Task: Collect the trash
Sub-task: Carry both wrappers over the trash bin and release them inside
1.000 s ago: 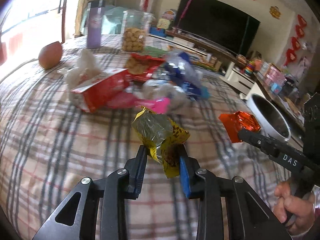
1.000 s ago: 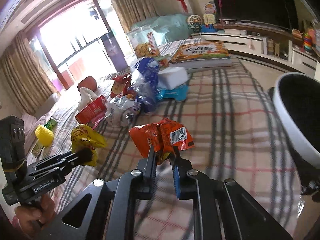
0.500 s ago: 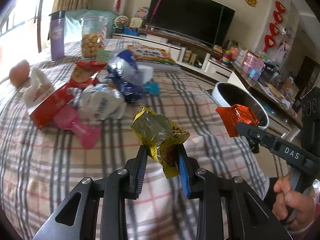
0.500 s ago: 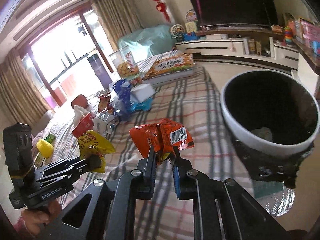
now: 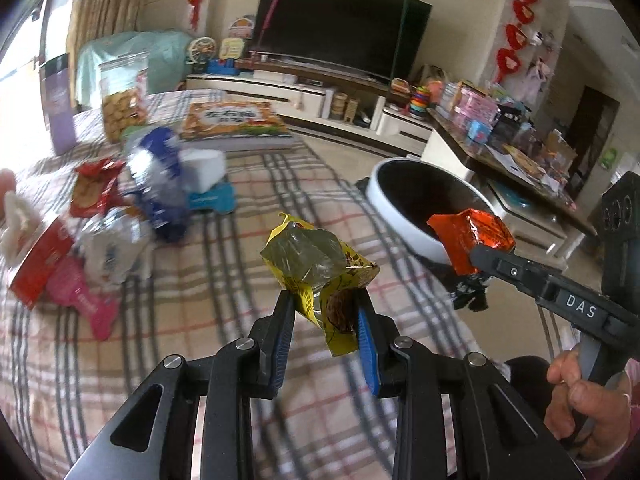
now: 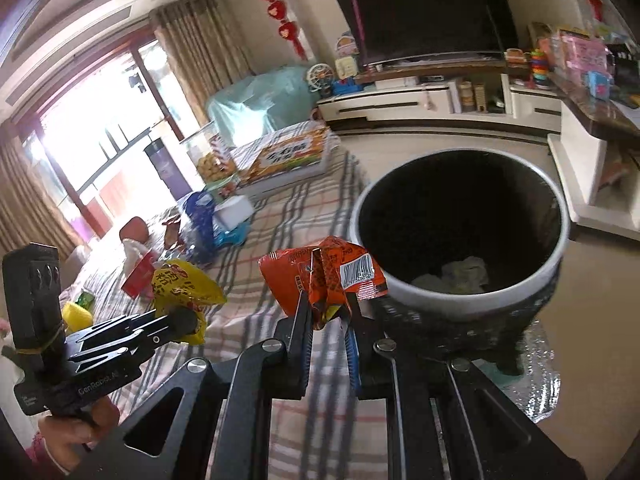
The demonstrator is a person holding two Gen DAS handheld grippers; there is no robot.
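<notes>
My left gripper is shut on a crumpled yellow snack wrapper, held above the plaid tablecloth. My right gripper is shut on an orange wrapper with a barcode, close to the near rim of the white trash bin. The bin is black inside, with pale crumpled paper at its bottom. In the left wrist view the orange wrapper hangs in front of the bin. In the right wrist view the yellow wrapper sits left, over the table.
More litter lies on the table's far left: a red carton, a pink wrapper, a white bag, a blue bag, a red packet. A cookie jar and a boxed game stand behind. The bin stands on the floor beyond the table's edge.
Both grippers carried their wrappers toward the bin, which has come into full view and grown larger. The litter pile has slid away to the left. Both grips are unchanged.
</notes>
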